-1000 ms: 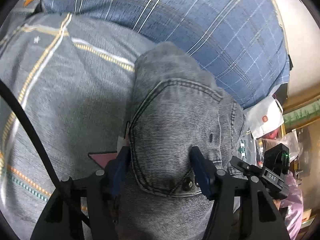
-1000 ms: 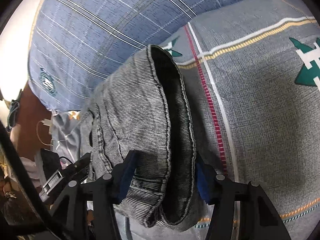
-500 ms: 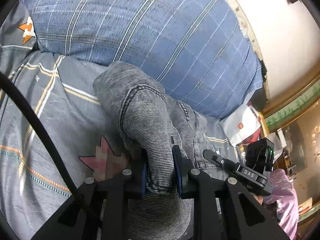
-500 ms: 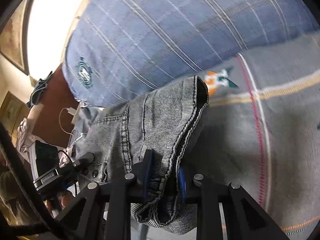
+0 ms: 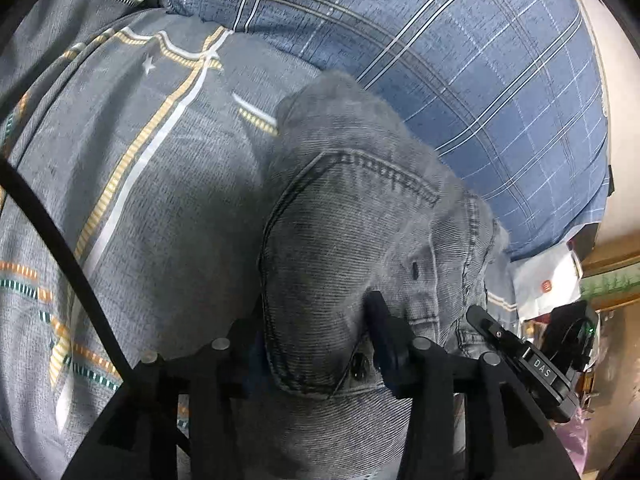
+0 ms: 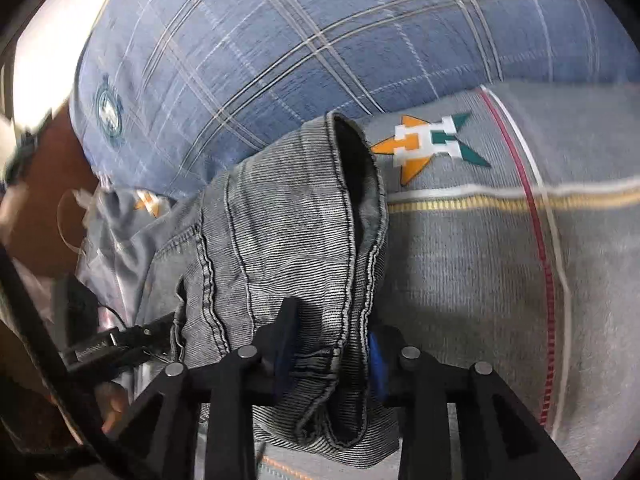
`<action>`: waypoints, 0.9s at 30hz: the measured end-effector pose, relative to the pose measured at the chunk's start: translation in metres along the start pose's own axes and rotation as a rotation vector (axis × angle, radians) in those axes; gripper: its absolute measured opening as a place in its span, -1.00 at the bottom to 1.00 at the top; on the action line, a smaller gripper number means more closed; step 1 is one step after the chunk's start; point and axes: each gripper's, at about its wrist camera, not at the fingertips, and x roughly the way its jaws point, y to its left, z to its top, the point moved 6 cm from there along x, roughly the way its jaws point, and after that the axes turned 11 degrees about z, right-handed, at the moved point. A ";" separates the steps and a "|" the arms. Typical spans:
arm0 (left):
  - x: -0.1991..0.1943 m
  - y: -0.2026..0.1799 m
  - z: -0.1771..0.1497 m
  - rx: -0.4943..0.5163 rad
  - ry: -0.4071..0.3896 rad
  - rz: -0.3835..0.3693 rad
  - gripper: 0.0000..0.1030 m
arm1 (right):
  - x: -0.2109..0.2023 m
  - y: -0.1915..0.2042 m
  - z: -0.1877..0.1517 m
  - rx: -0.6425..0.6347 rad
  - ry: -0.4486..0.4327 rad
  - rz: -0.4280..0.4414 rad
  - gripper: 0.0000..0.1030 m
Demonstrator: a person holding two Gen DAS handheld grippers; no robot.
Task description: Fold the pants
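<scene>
Grey denim pants [image 5: 352, 208] lie bunched on the grey patterned bed cover [image 5: 160, 200], back pocket facing up. My left gripper [image 5: 320, 332] straddles the waistband end near a rivet; its jaws are opening, the cloth still bulging between them. In the right wrist view the pants [image 6: 280, 220] show an open dark hem or leg mouth. My right gripper [image 6: 330, 348] has a thick fold of that denim between its blue pads, and its jaws are opening too. Each view shows the other gripper: the right one [image 5: 532, 364], the left one [image 6: 116, 344].
A big blue plaid pillow [image 5: 440, 60] lies right behind the pants, also the pillow [image 6: 280, 40] in the right view. A white bag [image 5: 544, 284] and clutter sit past the bed's edge at right. A black cable [image 5: 60, 248] crosses the left view.
Half a second ago both grippers were pinched tight on the denim and lifting it. Now both pairs of jaws stand wider and the pants have settled back onto the cover.
</scene>
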 end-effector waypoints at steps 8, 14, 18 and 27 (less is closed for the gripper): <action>-0.007 -0.001 0.003 0.070 -0.125 0.119 0.09 | -0.010 0.003 -0.008 0.000 0.031 -0.054 -0.01; -0.011 -0.015 -0.007 0.162 -0.164 0.166 -0.30 | -0.006 -0.002 -0.011 -0.004 0.071 -0.085 -0.02; -0.035 -0.017 -0.020 0.193 -0.122 0.176 0.09 | -0.037 0.012 -0.016 -0.012 0.054 -0.063 -0.02; -0.025 0.004 -0.053 0.166 -0.134 0.144 -0.12 | -0.027 0.010 -0.043 -0.038 0.109 -0.159 -0.33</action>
